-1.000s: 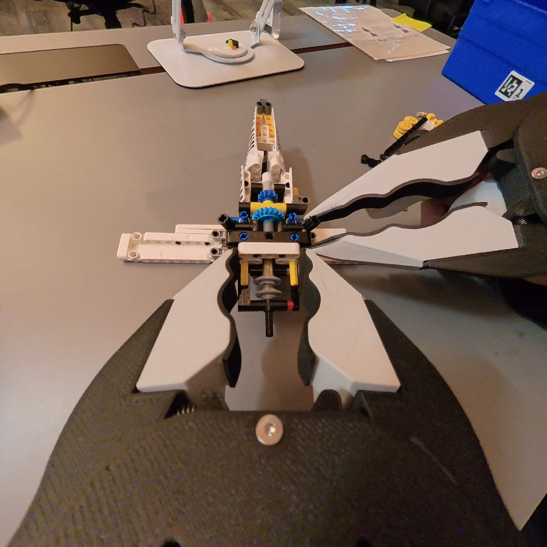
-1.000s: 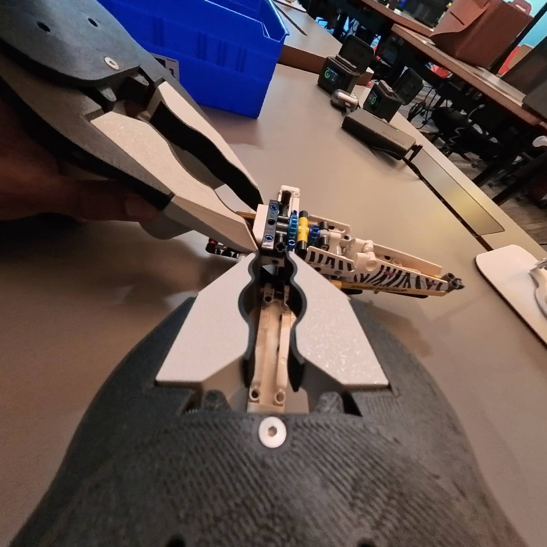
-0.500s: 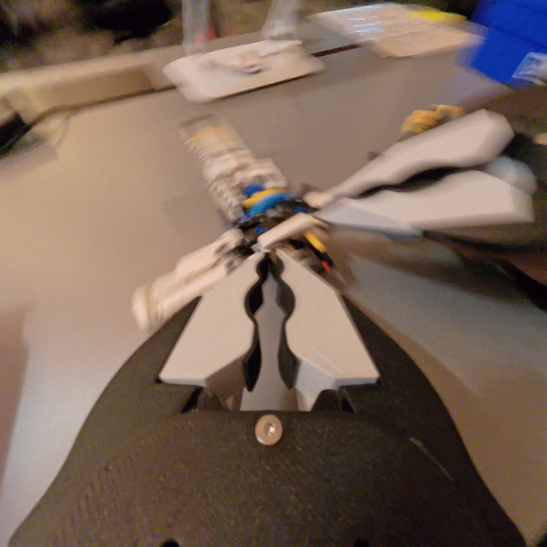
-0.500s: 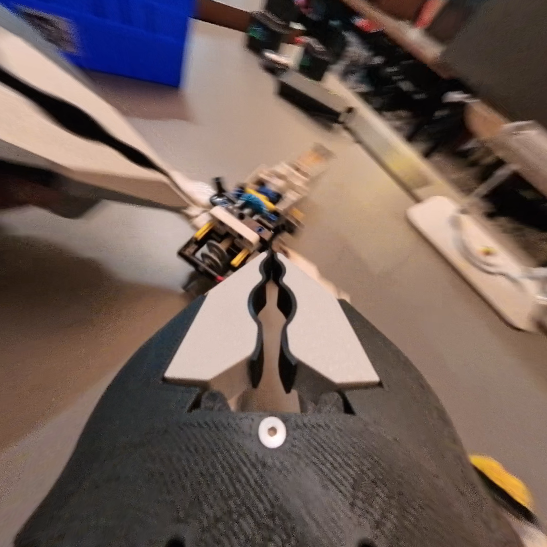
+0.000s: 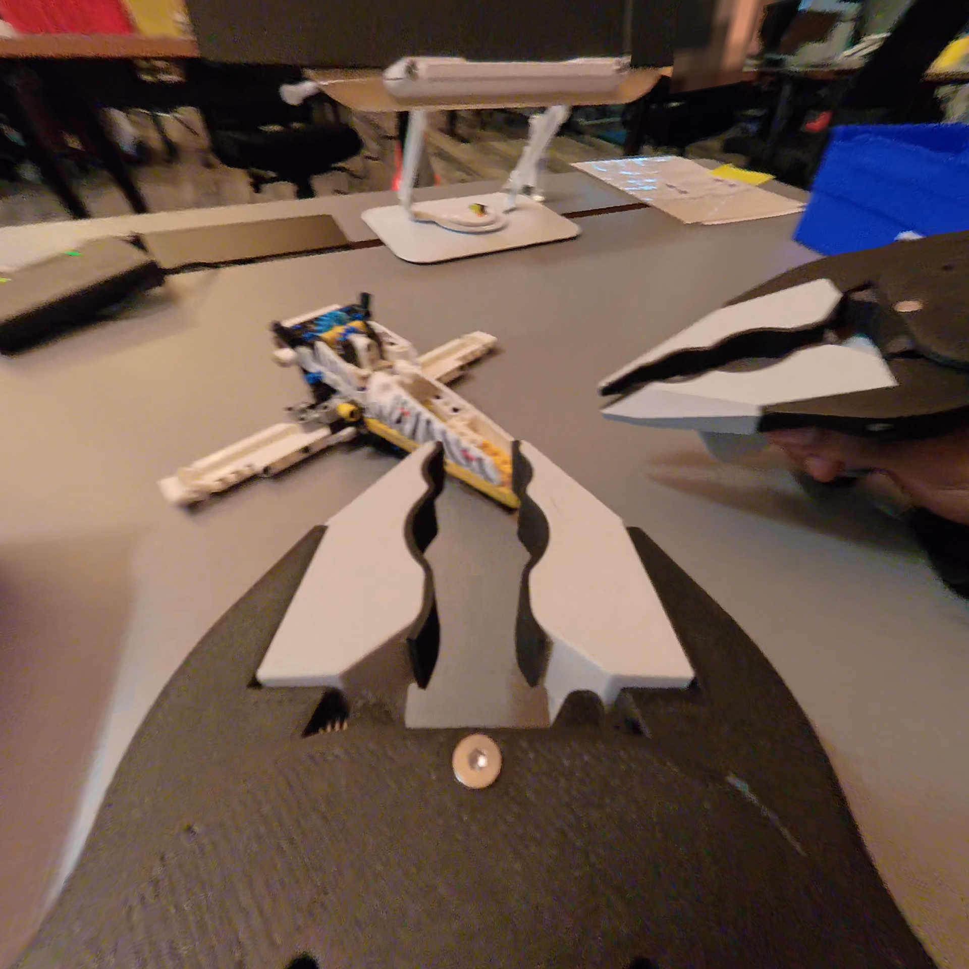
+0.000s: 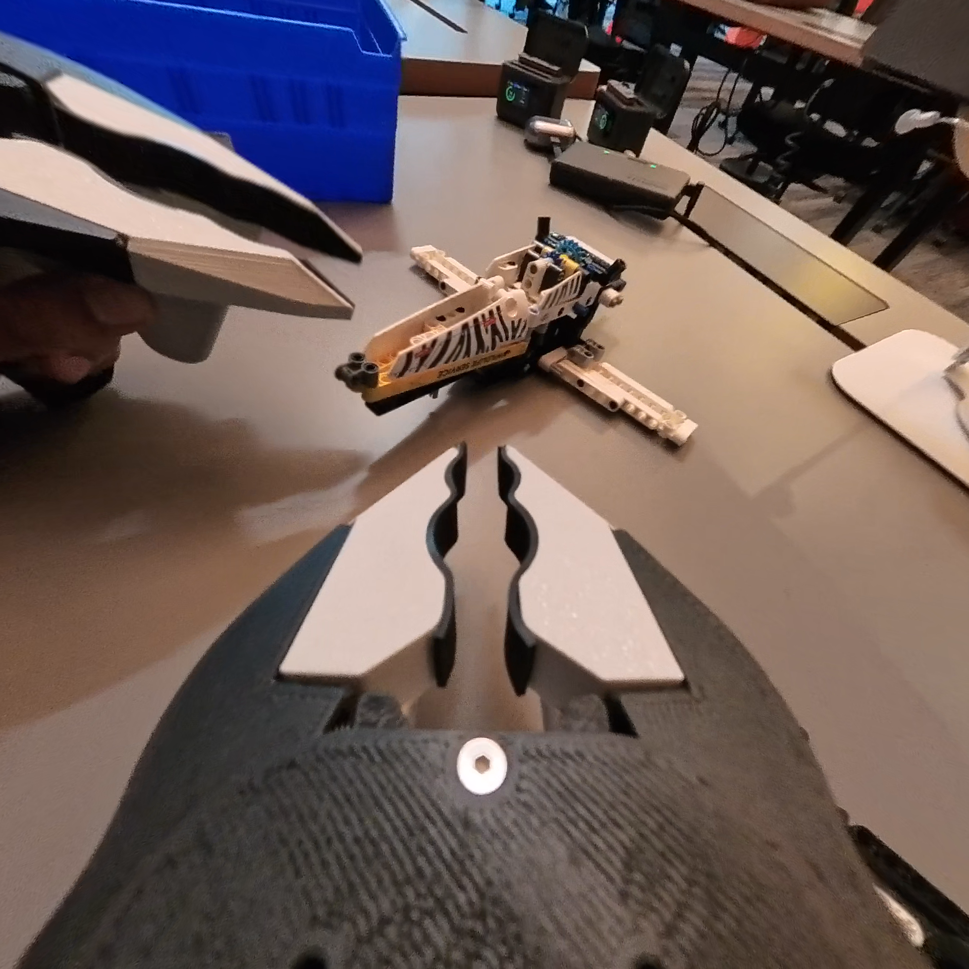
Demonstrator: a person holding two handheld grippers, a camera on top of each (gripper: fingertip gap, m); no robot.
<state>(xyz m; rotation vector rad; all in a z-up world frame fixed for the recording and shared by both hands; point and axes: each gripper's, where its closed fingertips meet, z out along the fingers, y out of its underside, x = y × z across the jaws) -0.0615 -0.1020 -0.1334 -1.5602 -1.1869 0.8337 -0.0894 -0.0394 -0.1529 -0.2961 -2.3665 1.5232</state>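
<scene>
Two grippers hover apart from a brick-built plane (image 6: 503, 325) lying on the grey table (image 6: 734, 524). Left gripper (image 5: 474, 451), fingers spread and bare, sits near its striped nose. Right gripper (image 6: 481, 456), slightly parted and bare, points at it from short of the nose.
</scene>
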